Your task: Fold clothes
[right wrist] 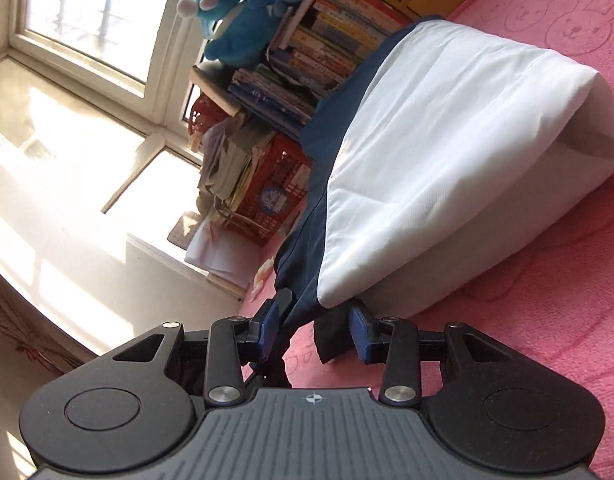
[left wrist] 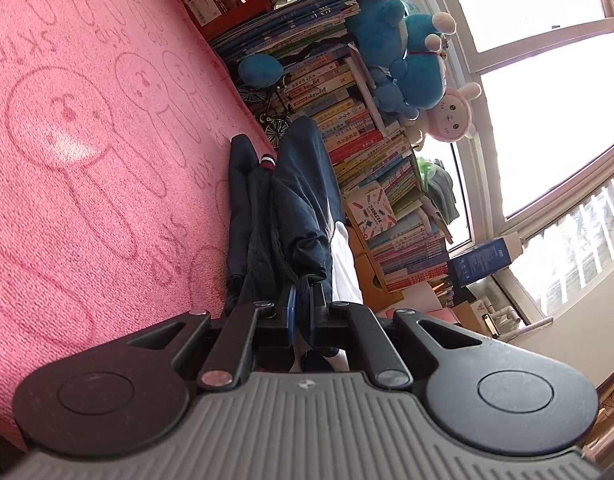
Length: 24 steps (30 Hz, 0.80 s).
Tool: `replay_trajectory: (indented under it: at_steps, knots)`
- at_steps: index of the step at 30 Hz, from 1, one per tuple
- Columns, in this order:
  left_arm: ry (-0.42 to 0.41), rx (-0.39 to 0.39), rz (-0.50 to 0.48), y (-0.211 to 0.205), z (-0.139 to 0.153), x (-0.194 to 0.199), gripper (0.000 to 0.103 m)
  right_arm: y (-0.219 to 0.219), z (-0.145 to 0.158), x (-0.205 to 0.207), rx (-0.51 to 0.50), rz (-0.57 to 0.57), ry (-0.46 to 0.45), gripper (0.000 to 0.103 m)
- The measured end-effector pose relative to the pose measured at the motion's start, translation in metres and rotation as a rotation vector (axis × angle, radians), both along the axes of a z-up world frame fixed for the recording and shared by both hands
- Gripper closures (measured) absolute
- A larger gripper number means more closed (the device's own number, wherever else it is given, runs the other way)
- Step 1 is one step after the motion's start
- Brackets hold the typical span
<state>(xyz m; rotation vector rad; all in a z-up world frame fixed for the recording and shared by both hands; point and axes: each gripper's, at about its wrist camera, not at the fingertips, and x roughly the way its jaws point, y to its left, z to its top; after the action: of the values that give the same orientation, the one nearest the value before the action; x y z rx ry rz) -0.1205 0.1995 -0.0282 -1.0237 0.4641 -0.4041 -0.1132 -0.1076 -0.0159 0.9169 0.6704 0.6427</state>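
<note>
On pink blanket [left wrist: 87,160]: left tongs [left wrist: 301,304] pinching navy garment [left wrist: 299,184] edge.

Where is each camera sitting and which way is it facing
Left wrist: sits on the left tool, looking along its fingers, shut on the navy garment, across the pink blanket to stacked books and the window.
Right wrist: sits on the right tool, fingers apart around the garment's navy edge, facing its white panel.
Shared: the navy and white garment, pink blanket, books, blue plush toys, red basket, window.
</note>
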Motion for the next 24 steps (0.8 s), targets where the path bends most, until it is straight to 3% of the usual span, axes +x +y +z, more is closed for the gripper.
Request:
replay_trajectory:
  at_steps: [4, 9, 13, 15, 16, 18, 24]
  knots:
    - [0.009, -0.008, -0.007, 0.001, -0.005, 0.000, 0.098, 0.014, -0.007, 0.020, 0.046, -0.036, 0.034, 0.052]
    - [0.016, -0.016, -0.025, 0.001, -0.011, 0.002, 0.097, 0.030, -0.012, 0.039, 0.083, -0.074, 0.060, 0.053]
    - [-0.001, 0.017, -0.060, 0.007, -0.006, -0.001, 0.097, 0.037, -0.015, 0.048, 0.038, -0.087, 0.093, 0.083]
    - [-0.024, 0.037, -0.054, 0.019, 0.001, -0.005, 0.094, 0.039, -0.017, 0.049, 0.006, -0.087, 0.104, 0.090]
    - [-0.035, 0.034, -0.045, 0.026, 0.005, -0.004, 0.091, 0.040, -0.018, 0.049, -0.008, -0.086, 0.104, 0.091]
    - [-0.054, 0.022, -0.029, 0.039, 0.013, 0.001, 0.066, 0.040, -0.017, 0.048, -0.026, -0.082, 0.092, 0.092]
    - [-0.060, 0.074, -0.176, 0.030, 0.035, 0.056, 0.038, 0.038, -0.005, 0.041, -0.022, -0.072, 0.026, 0.093]
